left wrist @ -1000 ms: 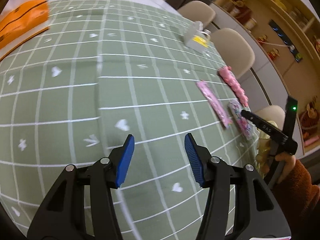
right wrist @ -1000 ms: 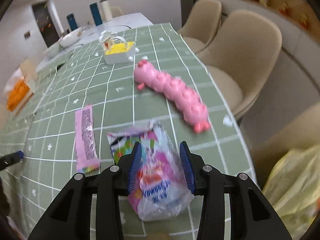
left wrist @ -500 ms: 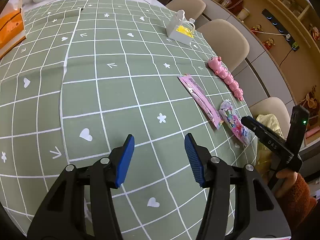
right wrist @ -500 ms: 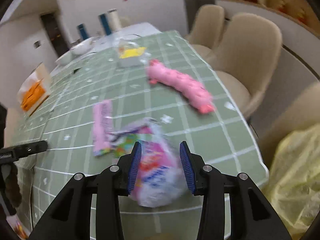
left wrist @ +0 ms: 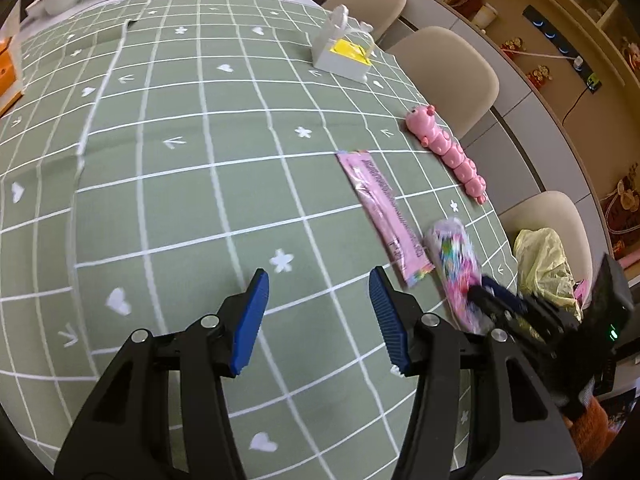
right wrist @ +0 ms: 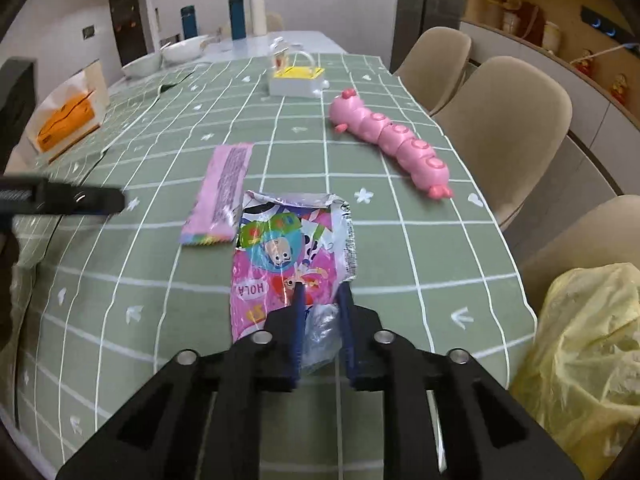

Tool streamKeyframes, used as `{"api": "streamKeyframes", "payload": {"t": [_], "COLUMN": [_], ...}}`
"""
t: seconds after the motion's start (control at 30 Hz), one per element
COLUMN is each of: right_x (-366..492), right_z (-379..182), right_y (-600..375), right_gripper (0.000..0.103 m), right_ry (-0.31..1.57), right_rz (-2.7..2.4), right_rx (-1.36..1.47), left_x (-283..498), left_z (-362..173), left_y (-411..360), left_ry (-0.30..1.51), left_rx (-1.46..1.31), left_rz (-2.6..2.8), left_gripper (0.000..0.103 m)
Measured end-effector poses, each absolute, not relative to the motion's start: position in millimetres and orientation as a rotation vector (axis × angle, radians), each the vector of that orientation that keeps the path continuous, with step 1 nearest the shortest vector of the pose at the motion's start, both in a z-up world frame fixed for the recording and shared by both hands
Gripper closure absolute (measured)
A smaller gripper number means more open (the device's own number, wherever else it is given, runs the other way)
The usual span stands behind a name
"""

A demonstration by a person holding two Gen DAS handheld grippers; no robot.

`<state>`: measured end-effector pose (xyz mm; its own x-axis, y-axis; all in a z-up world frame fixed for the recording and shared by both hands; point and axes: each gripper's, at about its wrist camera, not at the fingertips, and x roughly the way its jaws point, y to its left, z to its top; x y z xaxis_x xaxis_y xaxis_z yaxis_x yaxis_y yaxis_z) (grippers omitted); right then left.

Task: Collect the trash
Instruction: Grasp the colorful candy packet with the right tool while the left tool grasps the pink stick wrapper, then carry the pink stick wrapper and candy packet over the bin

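A crinkled pink snack bag (right wrist: 288, 252) with cartoon print lies near the table's right edge. My right gripper (right wrist: 322, 294) is shut on its near end, and the foil bunches between the blue pads. A flat pink wrapper (right wrist: 224, 190) lies just left of the bag and touches it. In the left wrist view my left gripper (left wrist: 318, 284) hovers open over bare green cloth, left of the pink wrapper (left wrist: 384, 216) and the snack bag (left wrist: 456, 264). My right gripper (left wrist: 484, 292) shows there at the bag's near end. A yellow plastic bag (right wrist: 588, 344) hangs beyond the table's edge.
A pink caterpillar toy (right wrist: 394, 142) lies by the right edge, and a white box with a yellow lid (right wrist: 296, 80) stands farther back. An orange tissue box (right wrist: 68, 116) is at the left, bowls (right wrist: 180, 50) and bottles at the far end. Beige chairs (right wrist: 500, 112) line the right side.
My right gripper's jaws have come together on the snack bag's near end. My left gripper has moved right over the cloth, closer to the pink wrapper, still open.
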<state>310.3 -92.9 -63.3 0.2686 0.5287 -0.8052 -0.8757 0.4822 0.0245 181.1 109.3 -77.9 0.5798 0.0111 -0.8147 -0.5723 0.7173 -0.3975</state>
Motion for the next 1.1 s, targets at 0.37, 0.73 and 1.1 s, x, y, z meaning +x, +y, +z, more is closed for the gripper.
{"api": "streamKeyframes", "payload": {"t": [0.37, 0.73, 1.1], "right_x": [312, 295, 313], "right_z": [-7, 32, 101], "right_y": [-182, -239, -291], "right_gripper": [0.089, 0.089, 0.089], "right_ry": [0.874, 0.794, 0.595], "right_rz": [0.847, 0.813, 0.879], "right_rx": [-0.279, -0.288, -0.249], "left_x": [270, 264, 223], "left_z": [-79, -68, 67], "left_y": [82, 56, -13], "left_ry": [0.938, 0.940, 0.672], "left_rx": [-0.506, -0.499, -0.465], "left_rz": [0.414, 0.440, 0.354], "left_gripper": [0.058, 0.087, 0.087]}}
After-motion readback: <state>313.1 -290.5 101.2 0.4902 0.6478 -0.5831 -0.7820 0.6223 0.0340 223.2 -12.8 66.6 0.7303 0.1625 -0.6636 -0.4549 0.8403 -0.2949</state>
